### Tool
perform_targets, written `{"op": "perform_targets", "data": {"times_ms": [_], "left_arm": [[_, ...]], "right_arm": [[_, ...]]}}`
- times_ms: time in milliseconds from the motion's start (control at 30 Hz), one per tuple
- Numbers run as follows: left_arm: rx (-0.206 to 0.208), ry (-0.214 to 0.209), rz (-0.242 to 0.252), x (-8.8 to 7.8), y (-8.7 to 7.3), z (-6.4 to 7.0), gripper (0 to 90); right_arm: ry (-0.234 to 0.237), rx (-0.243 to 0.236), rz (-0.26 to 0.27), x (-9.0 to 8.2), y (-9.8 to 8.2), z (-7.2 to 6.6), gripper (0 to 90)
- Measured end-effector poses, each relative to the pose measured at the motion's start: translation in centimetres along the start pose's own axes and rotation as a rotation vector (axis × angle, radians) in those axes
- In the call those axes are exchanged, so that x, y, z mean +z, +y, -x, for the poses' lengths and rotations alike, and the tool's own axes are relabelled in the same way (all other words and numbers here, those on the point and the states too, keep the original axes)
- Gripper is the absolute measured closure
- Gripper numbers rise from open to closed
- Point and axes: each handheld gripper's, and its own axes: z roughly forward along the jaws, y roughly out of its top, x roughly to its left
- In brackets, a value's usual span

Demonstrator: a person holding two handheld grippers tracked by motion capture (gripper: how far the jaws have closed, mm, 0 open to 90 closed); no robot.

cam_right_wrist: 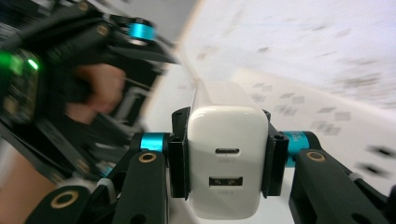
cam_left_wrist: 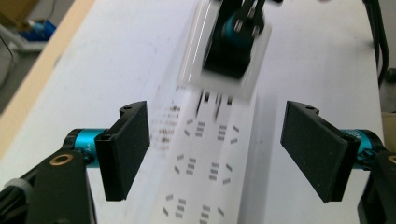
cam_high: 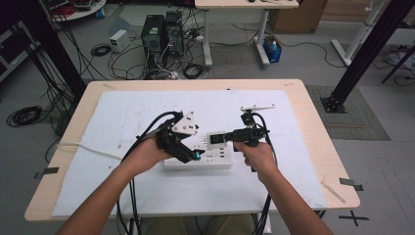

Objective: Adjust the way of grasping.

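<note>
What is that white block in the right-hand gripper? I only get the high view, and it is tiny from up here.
Observer: A white USB charger, shown by the right gripper view, with two ports on the face towards the camera.
Operator: Is it really clamped?
Observer: Yes, the right gripper has a pad pressed against each side of it.
Operator: And the other gripper?
Observer: The left gripper is open, one pad on each side of the white power strip, touching nothing.
Operator: Is the charger plugged in?
Observer: No, the left gripper view shows its prongs bare just above the strip's sockets.
</note>
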Motion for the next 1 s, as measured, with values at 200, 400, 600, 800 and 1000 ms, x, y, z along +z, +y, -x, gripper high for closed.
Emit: {"op": "perform_targets", "data": {"times_ms": [200,400,600,800,1000], "left_arm": [[-0.109,0.023,-0.108,-2.6,-3.0,-2.1,16.9],[-0.177,0.042,-0.198,-5.6,-5.4,-4.2,16.9],[-0.253,0.054,-0.295,-7.6,-7.9,-5.5,16.9],[-0.283,0.045,-0.353,-8.2,-9.8,-5.8,16.9],[-0.273,0.029,-0.372,-8.2,-10.5,-5.6,16.9]], "right_arm": [[-0.153,-0.097,-0.013,-2.4,0.5,0.2,62.4],[-0.315,-0.193,-0.062,-3.9,0.9,-0.3,62.3],[-0.409,-0.303,-0.142,-4.5,1.5,-1.2,62.3],[-0.469,-0.409,-0.211,-4.9,1.9,-2.1,62.3],[-0.491,-0.439,-0.247,-5.5,1.7,-2.5,62.2]]}}
